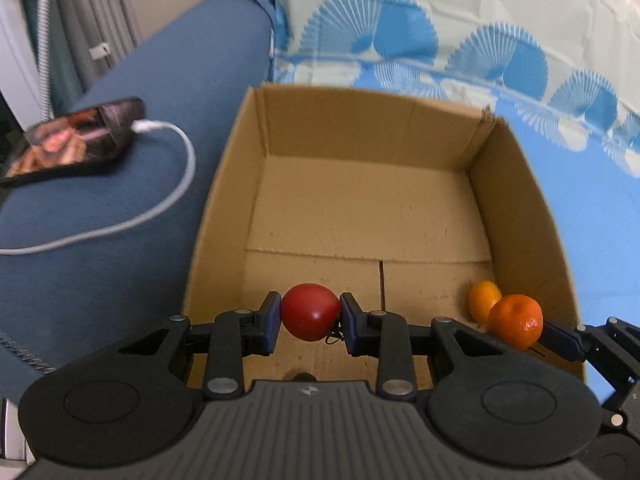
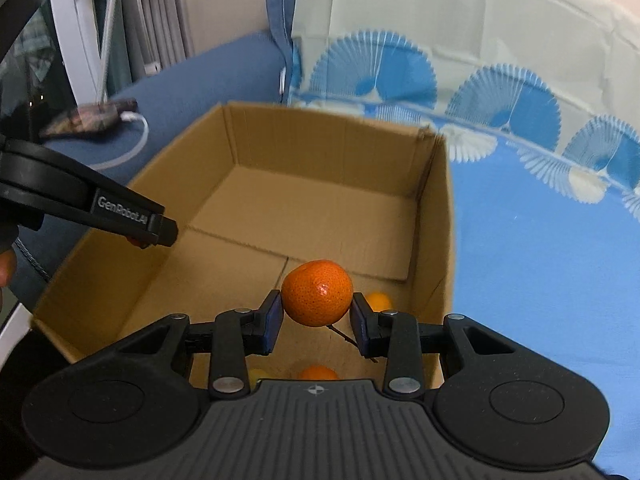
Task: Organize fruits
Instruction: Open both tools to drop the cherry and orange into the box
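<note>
Jaws clamped — left gripper (image 1: 310, 317) on tomato (image 1: 310, 312), right gripper (image 2: 317, 317) on mandarin (image 2: 317, 293).

Left wrist camera sits just behind its own fingers, looking forward and down into the open cardboard box (image 1: 360, 200) from above the near wall, close in. Right wrist camera rides beside it, further right, same heading, also close over the box (image 2: 320, 208). Both share the box interior and the blue fan-print sheet (image 1: 580, 200) (image 2: 540, 260) beyond.
</note>
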Available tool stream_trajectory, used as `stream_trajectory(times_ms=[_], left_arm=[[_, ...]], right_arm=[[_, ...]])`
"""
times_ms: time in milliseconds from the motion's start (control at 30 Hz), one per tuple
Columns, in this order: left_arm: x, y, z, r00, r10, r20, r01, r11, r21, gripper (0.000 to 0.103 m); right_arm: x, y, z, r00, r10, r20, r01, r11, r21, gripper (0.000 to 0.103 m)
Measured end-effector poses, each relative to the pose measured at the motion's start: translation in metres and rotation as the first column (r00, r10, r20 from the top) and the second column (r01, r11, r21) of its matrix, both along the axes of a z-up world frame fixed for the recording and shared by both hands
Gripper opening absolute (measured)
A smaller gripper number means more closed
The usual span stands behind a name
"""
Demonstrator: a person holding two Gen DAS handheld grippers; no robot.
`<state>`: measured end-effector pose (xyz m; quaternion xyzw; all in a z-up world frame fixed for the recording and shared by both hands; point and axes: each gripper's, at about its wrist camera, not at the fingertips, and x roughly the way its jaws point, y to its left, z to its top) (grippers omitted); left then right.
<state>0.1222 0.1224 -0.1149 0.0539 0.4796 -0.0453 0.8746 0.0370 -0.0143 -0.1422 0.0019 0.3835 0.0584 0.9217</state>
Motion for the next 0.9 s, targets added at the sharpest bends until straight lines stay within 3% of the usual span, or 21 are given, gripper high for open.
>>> stream_trajectory(times_ms=[200,367,400,467,500,533,567,600,700,900], left_arm=[[0.011,-0.007,-0.028,0.998,-0.019,-0.058,0.02,1.0,0.019,0.035],[0.013,-0.009,-0.036,0.998,-0.029,-0.05,0.032,0.998,0.05,0.035],[0.013,-0.01,-0.035,0.998,-0.033,-0.046,0.035,0.998,0.053,0.038],[0.011,-0.011,-0.032,0.998,-0.048,-0.041,0.05,0.997,0.051,0.066],[0.01,-0.011,-0.028,0.998,-0.05,-0.036,0.052,0.998,0.048,0.096],[0.007,-0.011,-0.024,0.999,-0.047,-0.021,0.048,0.998,0.043,0.103],[0.002,-0.01,-0.017,0.999,-0.045,0.013,0.045,0.998,0.036,0.103],[-0.002,-0.01,-0.011,0.998,-0.051,0.026,0.05,0.998,0.037,0.103],[-0.012,-0.012,0.001,0.998,-0.065,0.016,0.064,0.996,0.058,0.103],[-0.055,-0.006,0.023,0.999,-0.047,0.012,0.047,0.998,0.037,0.103]], right_arm=[[0.012,0.0,-0.021,0.999,-0.001,-0.05,0.0,1.0,-0.013,0.038],[0.014,0.005,-0.025,0.999,0.023,-0.049,-0.025,0.999,-0.037,0.038],[0.014,0.005,-0.025,0.998,0.027,-0.053,-0.029,0.999,-0.038,0.038],[0.013,0.007,-0.023,0.998,0.036,-0.054,-0.039,0.998,-0.044,0.039],[0.01,0.008,-0.02,0.998,0.048,-0.044,-0.05,0.998,-0.049,0.051],[0.007,0.01,-0.015,0.998,0.061,-0.026,-0.063,0.996,-0.066,0.061],[0.004,0.011,-0.011,0.998,0.067,-0.006,-0.067,0.994,-0.081,0.083],[-0.002,0.014,-0.004,0.997,0.074,0.035,-0.07,0.993,-0.1,0.095],[-0.019,0.017,0.012,0.989,0.117,0.092,-0.103,0.985,-0.138,0.097],[-0.062,0.015,0.033,0.989,0.101,0.11,-0.087,0.989,-0.118,0.1]])
